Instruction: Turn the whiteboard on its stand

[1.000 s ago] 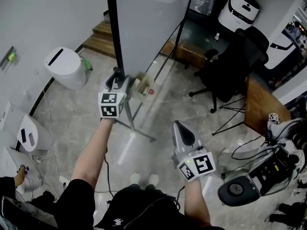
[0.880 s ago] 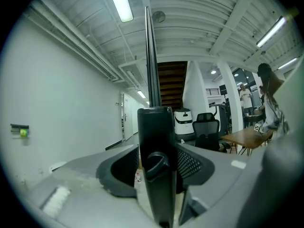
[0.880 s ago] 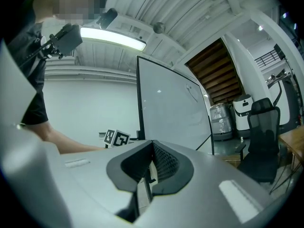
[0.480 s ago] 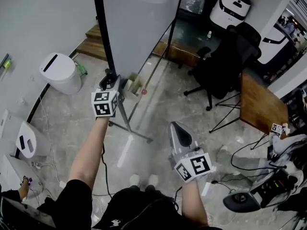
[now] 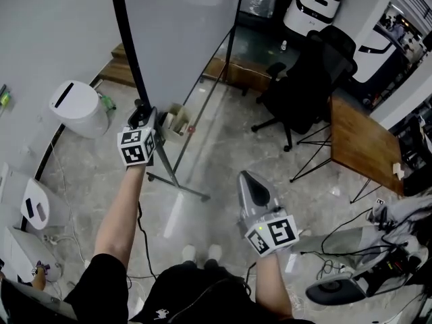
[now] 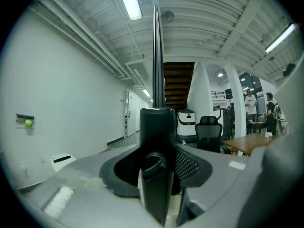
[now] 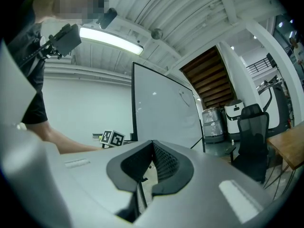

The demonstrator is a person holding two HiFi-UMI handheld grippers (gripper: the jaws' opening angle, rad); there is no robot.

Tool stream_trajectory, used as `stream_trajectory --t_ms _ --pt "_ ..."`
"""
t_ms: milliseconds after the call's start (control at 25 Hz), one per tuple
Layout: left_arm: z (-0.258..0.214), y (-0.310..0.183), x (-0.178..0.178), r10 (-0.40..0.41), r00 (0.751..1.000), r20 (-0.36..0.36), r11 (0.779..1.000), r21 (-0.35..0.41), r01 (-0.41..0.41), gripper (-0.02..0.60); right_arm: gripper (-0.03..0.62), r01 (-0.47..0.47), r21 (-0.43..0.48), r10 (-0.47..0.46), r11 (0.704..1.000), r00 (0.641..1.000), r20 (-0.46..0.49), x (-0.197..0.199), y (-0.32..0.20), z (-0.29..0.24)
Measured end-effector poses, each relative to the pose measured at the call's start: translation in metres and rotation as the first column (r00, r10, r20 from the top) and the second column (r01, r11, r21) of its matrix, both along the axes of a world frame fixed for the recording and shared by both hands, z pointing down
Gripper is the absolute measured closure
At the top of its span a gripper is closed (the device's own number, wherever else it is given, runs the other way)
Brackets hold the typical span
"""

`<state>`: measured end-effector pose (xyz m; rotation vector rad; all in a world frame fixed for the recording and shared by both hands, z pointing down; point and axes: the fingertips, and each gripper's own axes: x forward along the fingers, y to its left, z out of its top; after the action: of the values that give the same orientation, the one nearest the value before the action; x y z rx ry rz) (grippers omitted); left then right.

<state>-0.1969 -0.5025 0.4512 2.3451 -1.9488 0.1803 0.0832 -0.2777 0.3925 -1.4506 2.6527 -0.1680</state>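
The whiteboard (image 5: 182, 25) stands upright on its metal stand (image 5: 177, 179), with a black frame edge (image 5: 127, 52) on its left side. My left gripper (image 5: 142, 115) is shut on the lower part of that black edge. In the left gripper view the black frame post (image 6: 156, 122) fills the gap between the pads and runs straight up. My right gripper (image 5: 251, 183) hangs free at mid-floor, apart from the board, jaws shut with nothing in them. The right gripper view shows the whiteboard (image 7: 161, 113) face-on and the left gripper's marker cube (image 7: 111, 137) beside it.
A white bin (image 5: 75, 108) stands left of the stand. A black office chair (image 5: 304, 86) and a wooden table (image 5: 361, 144) are to the right. A white machine (image 5: 312, 9) stands behind. Cables and equipment (image 5: 378, 275) lie at lower right.
In the head view the left gripper and the board's black edge have shifted left and slightly up. The right gripper has hardly moved.
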Motion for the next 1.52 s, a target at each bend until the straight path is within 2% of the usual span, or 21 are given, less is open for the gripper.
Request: stream_trajectory --t_ms 360,640,960,1520 --pt "0.004 0.034 -0.004 -0.005 1.0 -0.008 1.0 0.007 0.005 0.39 0.585 0.023 0.013 -0.023 1.0 1.0 -0.014 -0.016 0.015 0.001" --pt "0.005 0.06 0.007 0.014 1.0 -0.01 1.0 -0.002 -0.014 0.388 0.585 0.036 0.027 -0.035 0.999 0.999 -0.011 -0.018 0.024 -0.004" --pt "0.006 0.105 0.0 0.02 1.0 -0.007 1.0 0.001 -0.02 0.388 0.585 0.034 0.036 -0.033 0.999 0.999 -0.005 -0.02 0.043 -0.006" --pt "0.006 0.15 -0.005 0.019 1.0 -0.007 1.0 -0.007 -0.019 0.388 0.585 0.059 0.051 -0.058 0.997 0.998 -0.017 -0.029 0.064 -0.012"
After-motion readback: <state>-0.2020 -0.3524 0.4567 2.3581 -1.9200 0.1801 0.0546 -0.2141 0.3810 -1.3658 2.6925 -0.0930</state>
